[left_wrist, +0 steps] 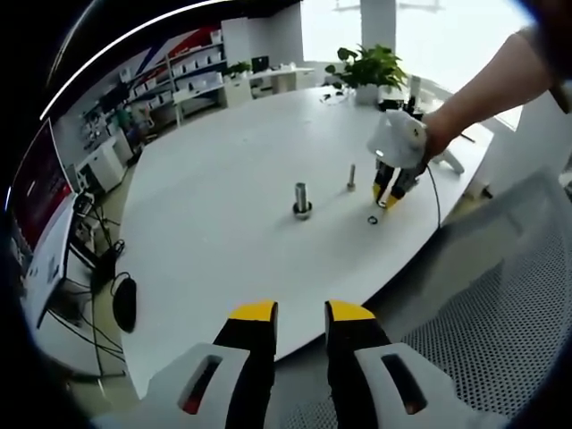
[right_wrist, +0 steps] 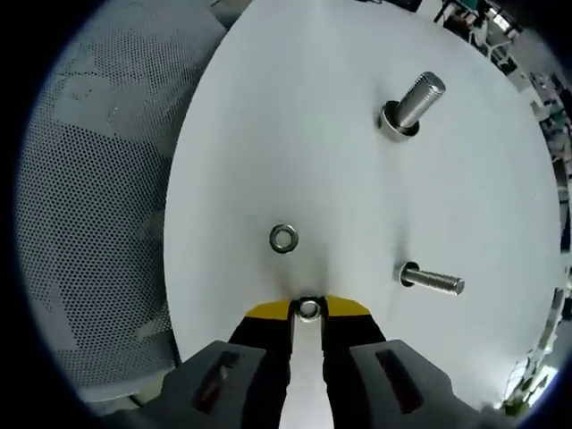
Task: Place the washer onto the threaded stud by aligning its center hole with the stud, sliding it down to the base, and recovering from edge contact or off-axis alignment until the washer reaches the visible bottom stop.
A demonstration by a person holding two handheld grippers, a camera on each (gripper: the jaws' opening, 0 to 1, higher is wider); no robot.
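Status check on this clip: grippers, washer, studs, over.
Right gripper shut on small washer, above table. Left gripper open, empty. Second washer loose on table. Thin stud and thick stud unobstructed.

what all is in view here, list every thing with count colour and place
table: 1, white, round, under everything
large threaded stud: 1, silver, upright on the table with a washer at its base
small threaded stud: 1, silver, upright on the table beside the large one
loose washer: 1, silver, flat on the table ahead of the right claw
held washer: 1, silver, pinched at the right claw tips
mesh chair: 1, grey, at the table edge
potted plant: 1, green, far side of the table
left claw: yellow tips, black jaws, apart, over the table's near edge
right claw: yellow tips, black jaws, closed on the held washer
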